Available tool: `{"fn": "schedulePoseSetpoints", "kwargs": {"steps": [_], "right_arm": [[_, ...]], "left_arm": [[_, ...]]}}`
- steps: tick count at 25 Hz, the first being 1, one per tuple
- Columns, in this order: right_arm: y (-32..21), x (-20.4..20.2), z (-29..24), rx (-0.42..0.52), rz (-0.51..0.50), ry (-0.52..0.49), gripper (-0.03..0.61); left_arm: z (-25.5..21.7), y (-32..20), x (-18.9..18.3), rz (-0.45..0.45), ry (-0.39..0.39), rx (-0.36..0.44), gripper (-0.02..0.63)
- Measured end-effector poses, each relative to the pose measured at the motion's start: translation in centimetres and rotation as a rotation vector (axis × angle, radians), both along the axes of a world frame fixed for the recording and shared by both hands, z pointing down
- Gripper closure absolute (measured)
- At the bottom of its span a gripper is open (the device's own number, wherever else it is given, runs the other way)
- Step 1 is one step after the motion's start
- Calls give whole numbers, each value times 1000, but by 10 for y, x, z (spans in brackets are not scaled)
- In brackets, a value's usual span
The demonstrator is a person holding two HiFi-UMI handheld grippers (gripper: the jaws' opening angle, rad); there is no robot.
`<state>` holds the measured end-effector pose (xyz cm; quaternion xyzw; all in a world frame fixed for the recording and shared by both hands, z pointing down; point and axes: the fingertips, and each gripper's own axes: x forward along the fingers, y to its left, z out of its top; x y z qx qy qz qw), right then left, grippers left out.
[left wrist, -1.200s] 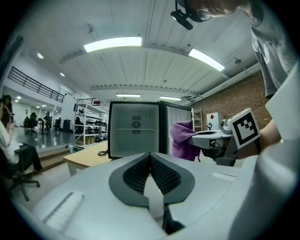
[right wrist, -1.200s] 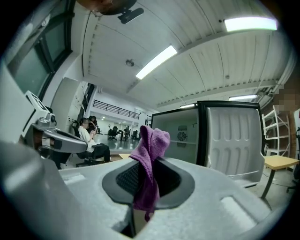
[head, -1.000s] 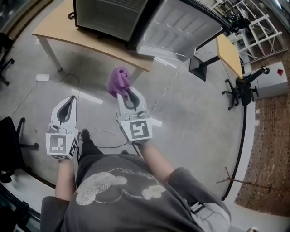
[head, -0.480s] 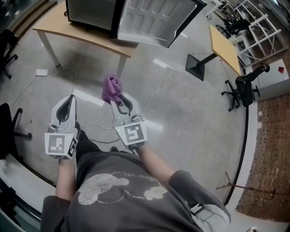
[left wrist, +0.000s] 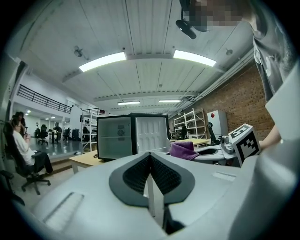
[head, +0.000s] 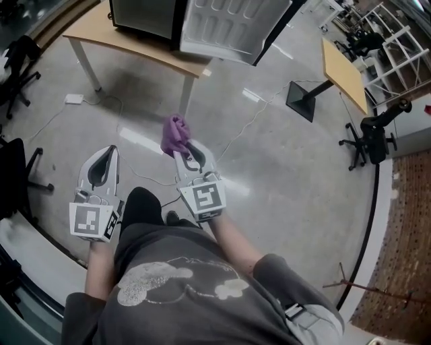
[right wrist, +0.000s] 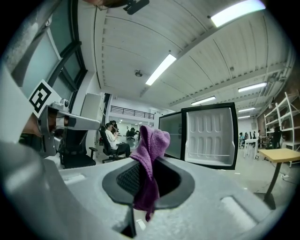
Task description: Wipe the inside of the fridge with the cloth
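A black mini fridge (head: 145,15) stands on a wooden table (head: 128,46) at the top of the head view, its white-lined door (head: 229,27) swung open. My right gripper (head: 183,149) is shut on a purple cloth (head: 175,134), which bunches up above the jaw tips over the floor, well short of the fridge. In the right gripper view the cloth (right wrist: 151,161) hangs pinched between the jaws, with the open door (right wrist: 209,137) beyond. My left gripper (head: 106,151) is beside the right one, shut and holding nothing. From the left gripper view the fridge (left wrist: 117,138) lies straight ahead.
White cables and a power block (head: 74,99) lie on the concrete floor near the table legs. A second table (head: 343,64) on a black base stands right, with office chairs (head: 370,138) past it. A seated person (right wrist: 115,140) is far off in the room.
The fridge and table have slid toward the top of the head view. Both grippers keep their pose side by side, the right still holding the cloth.
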<state>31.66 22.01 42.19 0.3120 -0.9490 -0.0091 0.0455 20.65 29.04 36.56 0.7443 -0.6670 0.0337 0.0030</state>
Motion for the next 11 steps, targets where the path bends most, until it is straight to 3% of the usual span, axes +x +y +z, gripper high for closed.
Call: {"fn": "schedulePoseSetpoints", "kwargs": {"steps": [11], "right_arm": [[23,-15,0,11,-50,29,540]], "left_arm": [[7,25,-1,-18,56,-8,596]]}}
